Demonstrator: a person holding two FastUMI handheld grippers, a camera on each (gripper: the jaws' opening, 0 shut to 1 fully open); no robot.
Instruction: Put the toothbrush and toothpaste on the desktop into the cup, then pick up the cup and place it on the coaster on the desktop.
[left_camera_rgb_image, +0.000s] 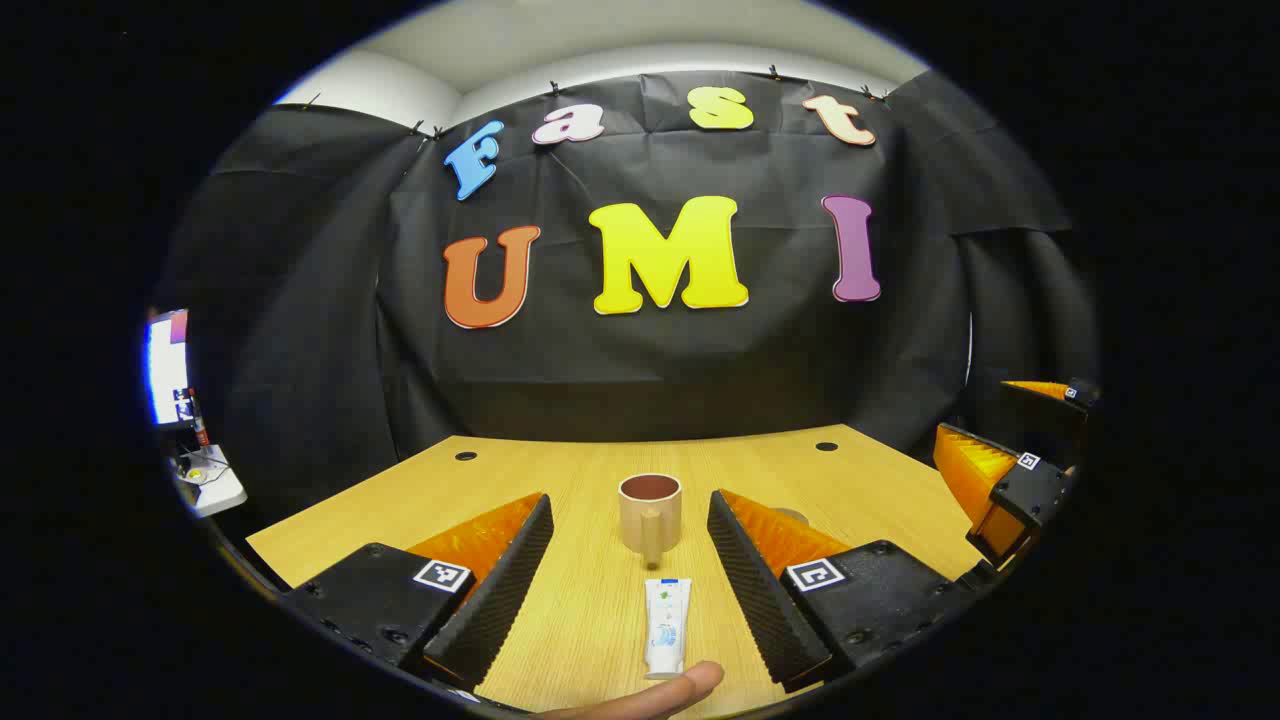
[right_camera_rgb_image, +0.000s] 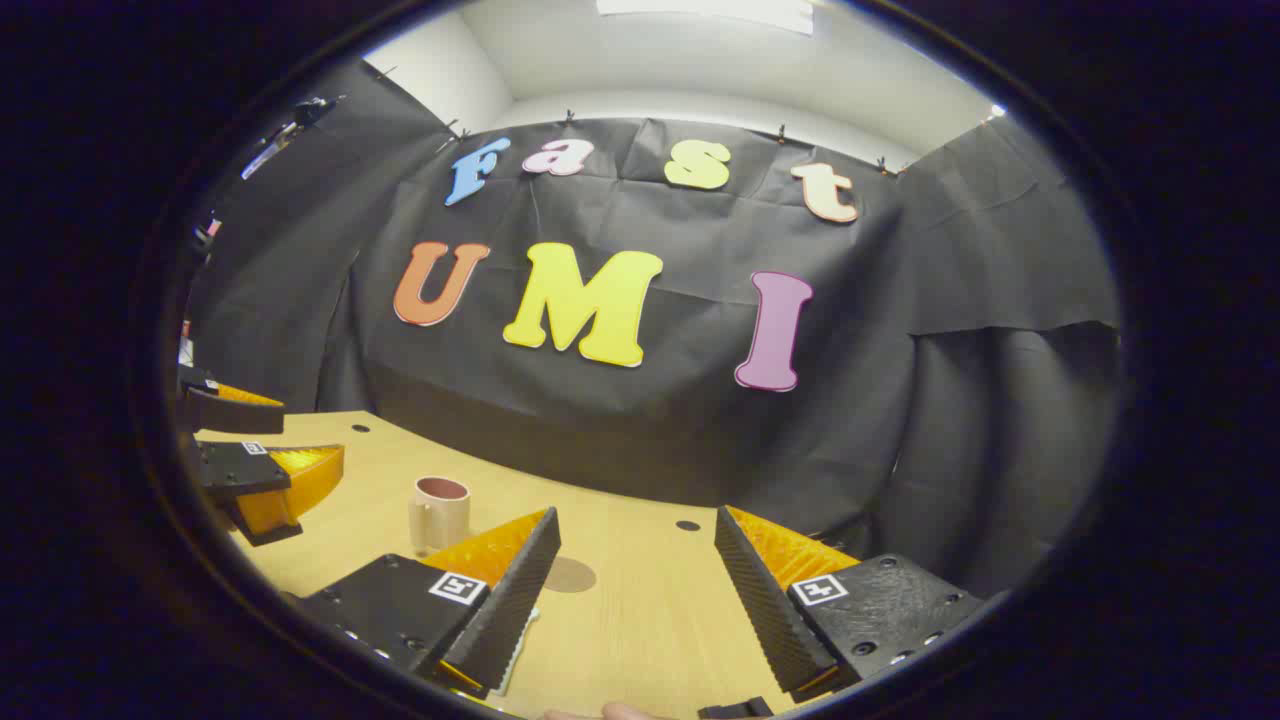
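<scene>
Toothpaste: flat on tabletop, nearest, lengthwise between left claw fingers, spread as if to straddle it.
Right claw: spread, holding nothing.
Cup: upright beyond, mouth clear for loading.
Coaster: bare, beside cup.

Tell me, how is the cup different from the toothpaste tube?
The cup stands upright, while the toothpaste tube lies flat. The cup is beige with a reddish-brown inside; the tube is white with blue and green printing. The cup sits farther back on the desk, and the tube lies nearer, between the left gripper fingers. Both rest on the same wooden desk.
</scene>
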